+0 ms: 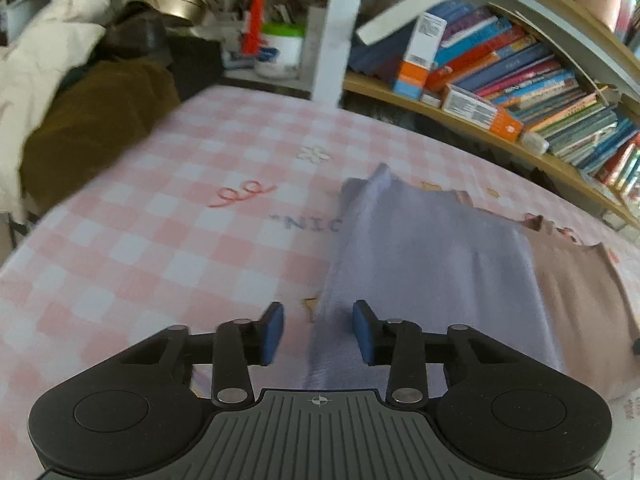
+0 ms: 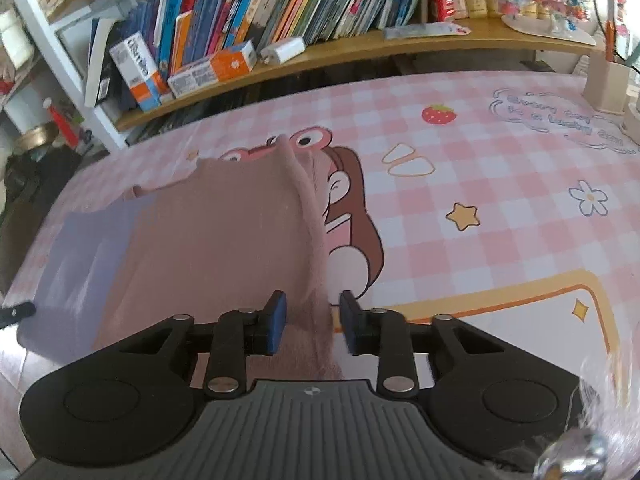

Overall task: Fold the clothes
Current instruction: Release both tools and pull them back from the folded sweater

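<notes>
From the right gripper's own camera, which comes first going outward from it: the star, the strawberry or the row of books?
1. The pinkish-brown garment, its edge between the right gripper's fingers.
2. Yellow star, printed on the sheet, ahead to the right.
3. Strawberry, printed farther up the sheet.
4. Row of books, on the shelf behind the bed.

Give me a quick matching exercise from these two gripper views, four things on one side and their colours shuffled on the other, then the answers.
Things:
1. cloth under the left gripper
2. cloth under the right gripper
3. printed strawberry
4. printed star

Colours:
A. yellow
B. lavender
C. red
D. dusty pink

Pairs: 1-B, 2-D, 3-C, 4-A
</notes>
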